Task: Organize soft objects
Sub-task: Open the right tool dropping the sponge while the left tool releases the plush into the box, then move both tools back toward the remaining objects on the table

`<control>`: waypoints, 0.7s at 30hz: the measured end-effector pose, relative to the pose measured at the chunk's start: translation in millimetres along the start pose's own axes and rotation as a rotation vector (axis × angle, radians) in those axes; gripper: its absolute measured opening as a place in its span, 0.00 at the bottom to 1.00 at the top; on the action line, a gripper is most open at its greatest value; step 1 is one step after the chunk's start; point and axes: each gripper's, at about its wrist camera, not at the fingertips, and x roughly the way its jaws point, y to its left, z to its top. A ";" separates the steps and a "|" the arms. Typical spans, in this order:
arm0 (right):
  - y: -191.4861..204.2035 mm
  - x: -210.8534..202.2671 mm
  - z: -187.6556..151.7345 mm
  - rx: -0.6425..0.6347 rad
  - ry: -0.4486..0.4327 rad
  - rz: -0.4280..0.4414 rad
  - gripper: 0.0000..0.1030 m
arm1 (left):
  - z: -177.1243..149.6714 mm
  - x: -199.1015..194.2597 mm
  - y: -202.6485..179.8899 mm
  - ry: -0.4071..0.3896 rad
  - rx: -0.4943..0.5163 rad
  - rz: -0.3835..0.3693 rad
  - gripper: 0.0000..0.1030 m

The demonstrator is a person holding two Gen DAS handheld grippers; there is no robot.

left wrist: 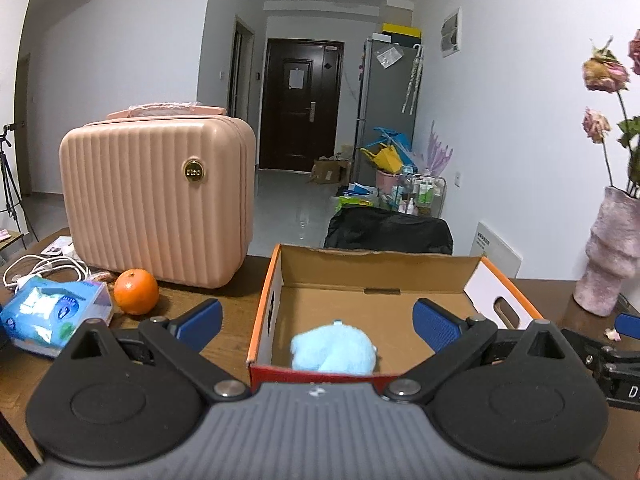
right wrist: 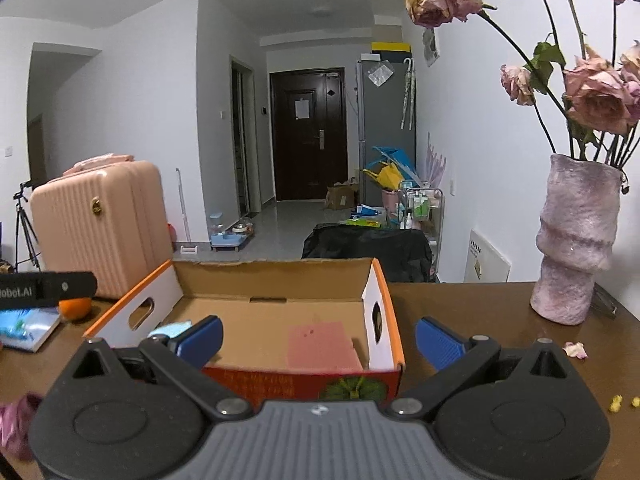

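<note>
A fluffy light-blue soft toy (left wrist: 334,347) lies on the floor of the open cardboard box (left wrist: 372,276), close to the box's near wall and toward its left side. In the right wrist view only a sliver of it shows behind the left blue pad. A flat pink sponge-like square (right wrist: 322,346) also lies in the box, near the right wall with the round hole.

The left gripper (left wrist: 320,322) hovers just in front of the box, its blue fingers spread wide with nothing between them — the toy sits below and between them, untouched. The right gripper (right wrist: 318,338) is likewise spread wide and empty, one finger over the box's near-left part, the other outside its right wall.

The box rests on a brown table (right wrist: 480,320). To its left stand a pink ribbed suitcase (left wrist: 156,200), an orange (left wrist: 136,291) just in front of it, and a blue tissue pack (left wrist: 52,312). To the right stands a mottled pink vase (right wrist: 576,240) holding dried roses (right wrist: 596,94) — a few fallen petals (right wrist: 575,349) lie on the table near it.
</note>
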 end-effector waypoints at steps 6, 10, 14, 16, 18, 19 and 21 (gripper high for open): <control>2.1 -28.4 -21.1 -0.020 -0.010 0.012 1.00 | -14.8 -22.1 4.6 0.001 -0.004 -0.025 1.00; 7.4 -47.5 -35.1 -0.038 -0.018 0.018 1.00 | -23.6 -38.7 6.1 -0.011 0.002 -0.032 1.00; 14.7 -63.5 -47.1 -0.058 -0.019 0.021 1.00 | -32.2 -55.2 6.6 -0.020 0.008 -0.046 1.00; 16.8 -70.9 -52.5 -0.061 -0.015 0.022 1.00 | -36.2 -62.5 6.1 -0.027 0.014 -0.052 1.00; 18.0 -78.2 -57.2 -0.063 -0.014 0.023 1.00 | -40.2 -70.1 6.0 -0.034 0.017 -0.071 1.00; 18.9 -81.3 -59.6 -0.065 -0.015 0.021 1.00 | -42.3 -73.7 5.9 -0.037 0.020 -0.075 1.00; 20.3 -88.6 -63.7 -0.066 -0.019 0.015 1.00 | -47.8 -81.6 4.6 -0.043 0.031 -0.082 1.00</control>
